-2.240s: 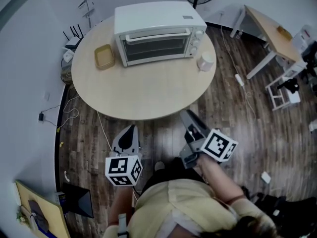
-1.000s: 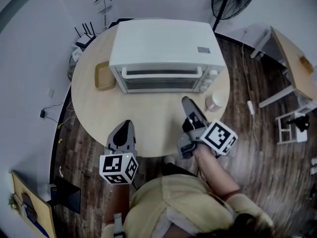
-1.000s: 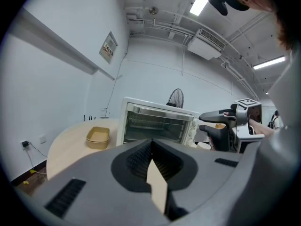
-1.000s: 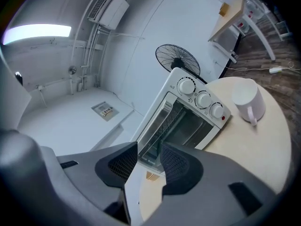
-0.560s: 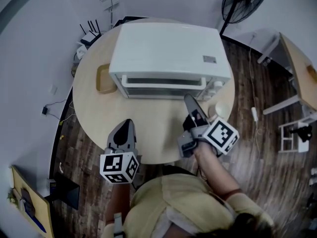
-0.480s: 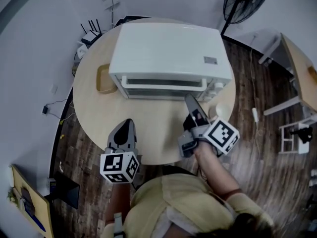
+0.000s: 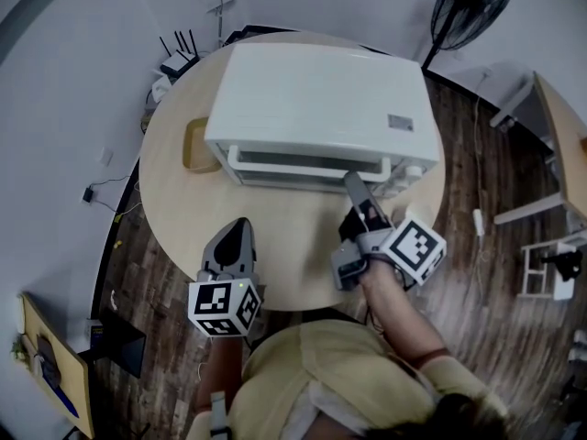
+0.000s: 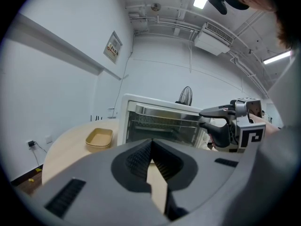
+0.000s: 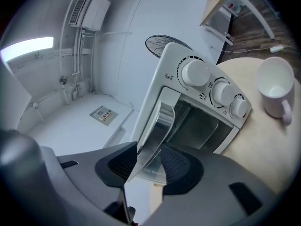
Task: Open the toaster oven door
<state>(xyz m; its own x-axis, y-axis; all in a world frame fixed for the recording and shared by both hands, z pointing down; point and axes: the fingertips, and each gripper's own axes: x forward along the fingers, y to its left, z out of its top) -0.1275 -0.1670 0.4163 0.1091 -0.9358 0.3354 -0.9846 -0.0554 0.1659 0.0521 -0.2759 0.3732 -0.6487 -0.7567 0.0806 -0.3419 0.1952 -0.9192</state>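
Observation:
The white toaster oven (image 7: 316, 99) stands on a round wooden table (image 7: 183, 214), its glass door closed and its metal handle (image 7: 303, 161) running along the door's top edge. My right gripper (image 7: 351, 183) is at the handle's right end. In the right gripper view the handle (image 9: 157, 121) runs between the two pads, which press it from both sides, so the right gripper (image 9: 149, 149) is shut on it. My left gripper (image 7: 238, 227) hovers over the table's near edge, shut and holding nothing. The left gripper view shows the oven (image 8: 162, 126) ahead, beyond the left gripper (image 8: 151, 147).
A tan tray (image 7: 195, 145) lies on the table left of the oven. A white cup (image 9: 275, 91) stands right of the oven, below its control knobs (image 9: 195, 72). A standing fan (image 7: 477, 7) and a wooden desk are on the floor at the right.
My right gripper has moved forward from the table's near edge to the oven door and closed around its handle. The left gripper has kept its place.

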